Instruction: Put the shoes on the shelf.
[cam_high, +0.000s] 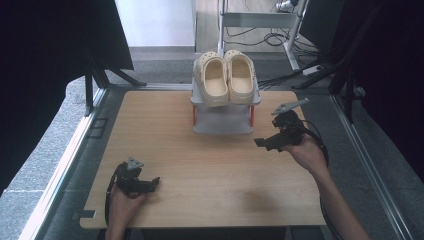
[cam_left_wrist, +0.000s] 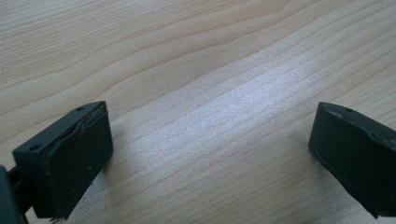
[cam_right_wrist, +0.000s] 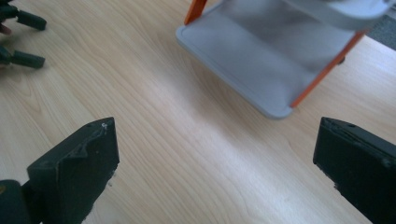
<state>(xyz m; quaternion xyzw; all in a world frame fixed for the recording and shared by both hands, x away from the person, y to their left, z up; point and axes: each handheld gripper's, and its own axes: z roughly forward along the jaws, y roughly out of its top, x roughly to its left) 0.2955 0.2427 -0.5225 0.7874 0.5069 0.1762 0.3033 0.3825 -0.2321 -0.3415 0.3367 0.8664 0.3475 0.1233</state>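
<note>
The clogs (cam_high: 227, 78) sit side by side on the rack's (cam_high: 223, 123) top shelf. Your right tool (cam_high: 262, 143) hovers just right of the rack, jaws wide, empty. Your left tool (cam_high: 152, 183) rests on the tabletop (cam_high: 210, 175), well short of the rack, gaping, empty.

Two clogs (cam_high: 226, 78) sit side by side on the shelf rack (cam_high: 224, 122) at the table's (cam_high: 200, 165) far edge.
</note>
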